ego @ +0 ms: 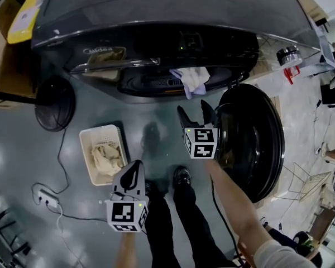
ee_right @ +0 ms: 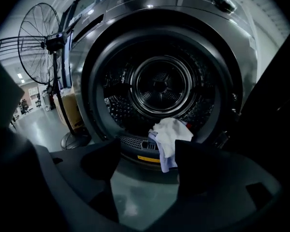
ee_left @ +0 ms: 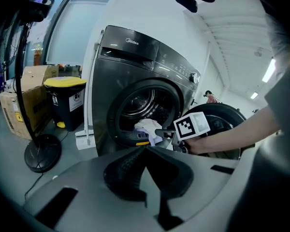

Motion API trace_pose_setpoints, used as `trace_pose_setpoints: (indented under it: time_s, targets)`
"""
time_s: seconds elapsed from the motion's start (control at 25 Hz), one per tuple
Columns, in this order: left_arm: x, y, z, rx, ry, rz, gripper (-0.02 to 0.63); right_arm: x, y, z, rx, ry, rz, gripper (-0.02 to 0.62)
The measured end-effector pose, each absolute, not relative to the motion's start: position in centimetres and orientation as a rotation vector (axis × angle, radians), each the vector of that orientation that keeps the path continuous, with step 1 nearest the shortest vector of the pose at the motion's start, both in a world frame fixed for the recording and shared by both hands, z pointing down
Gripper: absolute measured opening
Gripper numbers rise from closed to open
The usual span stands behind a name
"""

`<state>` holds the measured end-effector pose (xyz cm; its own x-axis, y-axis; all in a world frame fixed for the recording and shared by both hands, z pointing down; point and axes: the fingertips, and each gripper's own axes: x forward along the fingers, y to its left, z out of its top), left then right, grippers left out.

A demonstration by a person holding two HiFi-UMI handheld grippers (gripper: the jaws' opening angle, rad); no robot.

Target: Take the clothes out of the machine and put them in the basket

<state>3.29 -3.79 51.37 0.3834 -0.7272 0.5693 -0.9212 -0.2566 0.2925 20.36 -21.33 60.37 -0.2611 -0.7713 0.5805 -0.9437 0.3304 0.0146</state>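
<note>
The dark front-loading washing machine point(ego: 156, 32) stands with its round door point(ego: 251, 144) swung open to the right. A white and pale blue bundle of clothes point(ego: 191, 80) point(ee_right: 170, 137) point(ee_left: 147, 128) hangs over the lip of the drum opening. My right gripper point(ego: 192, 116) point(ee_right: 147, 151) is open and empty, just in front of that bundle and pointing at it. The white basket point(ego: 86, 144) sits on the floor to the left with a cream cloth point(ego: 107, 158) in it. My left gripper point(ego: 135, 172) point(ee_left: 145, 149) hangs shut and empty beside the basket's near right corner.
A standing fan's round base point(ego: 54, 102) sits left of the machine, its head point(ee_right: 36, 33) higher up. A power strip point(ego: 46, 197) with cable lies near the basket. A yellow-lidded bin point(ee_left: 65, 100) and a cardboard box point(ee_left: 24, 105) stand further left. The person's shoes point(ego: 181, 177) are between the grippers.
</note>
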Motion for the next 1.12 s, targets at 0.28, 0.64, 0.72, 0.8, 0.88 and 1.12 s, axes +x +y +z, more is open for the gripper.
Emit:
trace_pose_setpoints:
  time_s: [0.28, 0.64, 0.72, 0.8, 0.88, 1.12]
  targets:
    - [2.6, -4.7, 52.3, 2.057, -1.419, 0.435, 0.018, 21.4, -22.3, 62.9, 1.503, -2.059, 0.475, 0.372]
    - [2.6, -3.6, 55.0, 2.052, -1.397, 0.465, 0.018, 22.2, -28.4, 66.7, 1.503, -2.013, 0.442, 0.411]
    - [2.3, -3.3, 55.6, 2.041, -1.403, 0.467, 0.018, 22.5, -30.0, 67.7, 1.505, -1.985, 0.445, 0.411]
    - [2.2, -3.0, 56.0, 2.033, -1.413, 0.462, 0.018, 22.5, -31.3, 68.4, 1.489, -1.962, 0.42, 0.411]
    - [2.3, -2.8, 56.3, 2.03, -1.417, 0.453, 0.018, 22.9, -32.3, 69.3, 1.476, -1.94, 0.402, 0.411]
    - [1.8, -2.5, 57.2, 2.004, -1.428, 0.452, 0.018, 24.5, -35.5, 71.4, 1.508, -1.877, 0.432, 0.411]
